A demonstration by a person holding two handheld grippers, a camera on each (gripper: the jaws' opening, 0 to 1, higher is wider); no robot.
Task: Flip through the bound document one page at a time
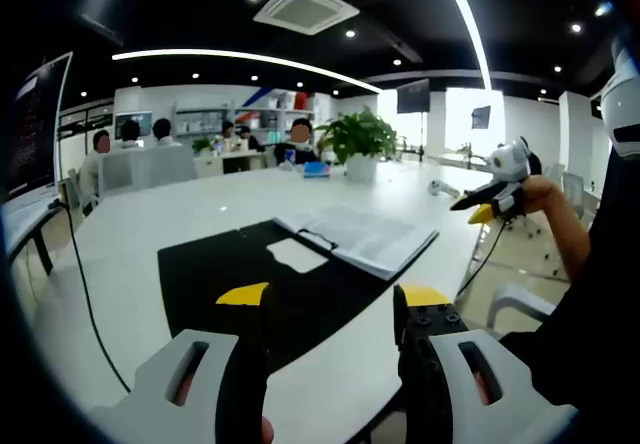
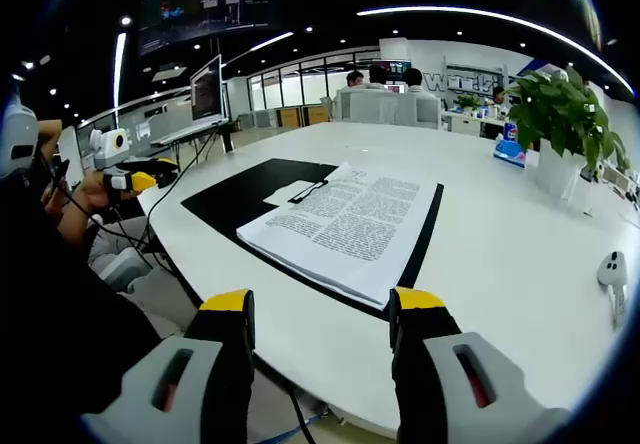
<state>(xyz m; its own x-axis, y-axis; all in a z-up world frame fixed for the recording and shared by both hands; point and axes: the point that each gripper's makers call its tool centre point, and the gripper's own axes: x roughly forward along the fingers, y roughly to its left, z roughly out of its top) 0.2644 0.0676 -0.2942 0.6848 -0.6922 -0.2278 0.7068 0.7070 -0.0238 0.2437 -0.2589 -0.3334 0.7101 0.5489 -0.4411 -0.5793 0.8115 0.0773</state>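
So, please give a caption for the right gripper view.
Open right gripper hovers before a bound document on a black mat.

My bound document (image 2: 345, 226) is matt white printed paper, lying on a flat black mat (image 2: 240, 196) (matt, possibly cloth or rubber). The table (image 2: 500, 264) under them is smooth, glossy white. My grippers' shells look like moulded grey plastic, with yellow jaw tips.

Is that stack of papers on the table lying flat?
Yes: the bound document lies flat on the black mat, top printed page facing up.
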